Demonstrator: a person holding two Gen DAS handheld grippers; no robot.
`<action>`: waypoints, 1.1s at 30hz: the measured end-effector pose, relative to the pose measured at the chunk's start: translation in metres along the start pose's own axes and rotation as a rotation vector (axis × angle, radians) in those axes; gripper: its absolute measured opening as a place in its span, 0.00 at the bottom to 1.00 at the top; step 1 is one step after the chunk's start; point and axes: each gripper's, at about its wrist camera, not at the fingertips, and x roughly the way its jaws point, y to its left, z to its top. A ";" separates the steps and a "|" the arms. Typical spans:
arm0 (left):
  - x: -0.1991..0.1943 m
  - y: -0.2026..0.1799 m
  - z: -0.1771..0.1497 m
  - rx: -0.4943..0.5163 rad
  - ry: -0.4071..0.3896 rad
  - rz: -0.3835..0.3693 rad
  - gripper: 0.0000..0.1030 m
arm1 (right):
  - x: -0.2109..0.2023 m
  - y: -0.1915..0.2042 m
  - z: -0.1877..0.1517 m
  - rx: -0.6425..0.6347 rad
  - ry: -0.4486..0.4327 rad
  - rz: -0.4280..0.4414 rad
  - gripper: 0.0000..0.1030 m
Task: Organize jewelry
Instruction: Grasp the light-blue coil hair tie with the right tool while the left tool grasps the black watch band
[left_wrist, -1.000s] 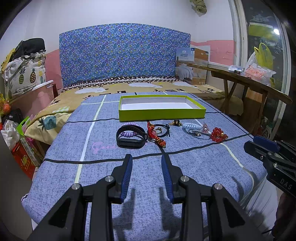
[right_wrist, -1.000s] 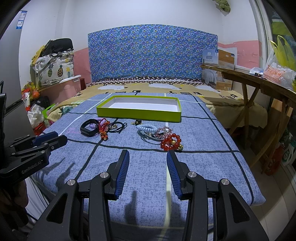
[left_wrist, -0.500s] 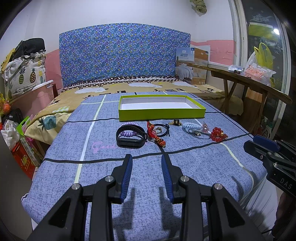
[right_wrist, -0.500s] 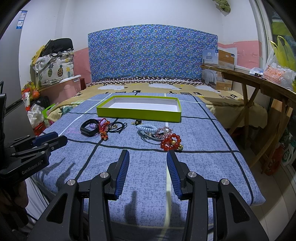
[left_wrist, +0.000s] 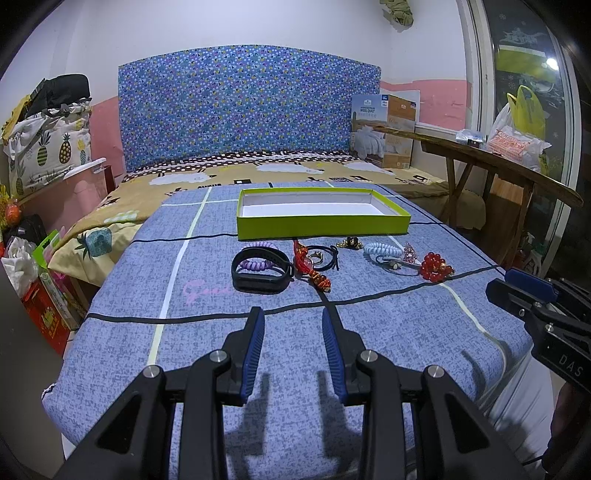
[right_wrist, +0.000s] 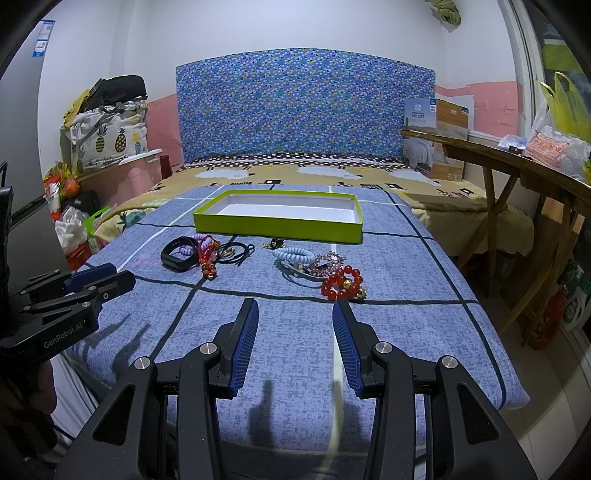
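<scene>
1. Ahead of both pairs of fingers, on the blue-grey checked bedspread (left_wrist: 369, 332): a shallow lime-green cardboard tray with a white floor (left_wrist: 321, 225), nothing in it; judged the destination for the jewelry.
2. Between tray and left gripper (left_wrist: 291, 317), jaws parted, grasping nothing: a black rubber wristband (left_wrist: 258, 278) ringed around a lilac spiral hair tie (left_wrist: 256, 263); just right of it a red knotted cord charm (left_wrist: 312, 269) and a black elastic loop (left_wrist: 327, 254).
3. Straight beyond the right gripper (right_wrist: 293, 308), also spread and bare: a red bead bracelet (right_wrist: 341, 284), nearest its fingertips; past it a pink crystal brooch (right_wrist: 327, 260) and a pale-blue spiral hair tie (right_wrist: 293, 254).
4. Close under the tray wall: a small gold-and-black trinket (right_wrist: 273, 243), too small to identify.
5. Pieces lie in a loose row before the tray, apparently staged for short transfers; each gripper faces its own half, suggesting the work is split. Nothing sorted yet.
</scene>
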 end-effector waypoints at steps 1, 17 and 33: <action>0.000 -0.001 -0.001 0.001 0.001 0.000 0.33 | -0.001 0.000 0.000 0.000 0.001 0.000 0.41; 0.028 0.011 0.013 -0.014 0.060 -0.019 0.33 | 0.023 -0.011 0.011 0.003 0.019 -0.010 0.41; 0.086 0.045 0.040 -0.054 0.162 0.058 0.33 | 0.082 -0.031 0.033 -0.015 0.123 0.026 0.41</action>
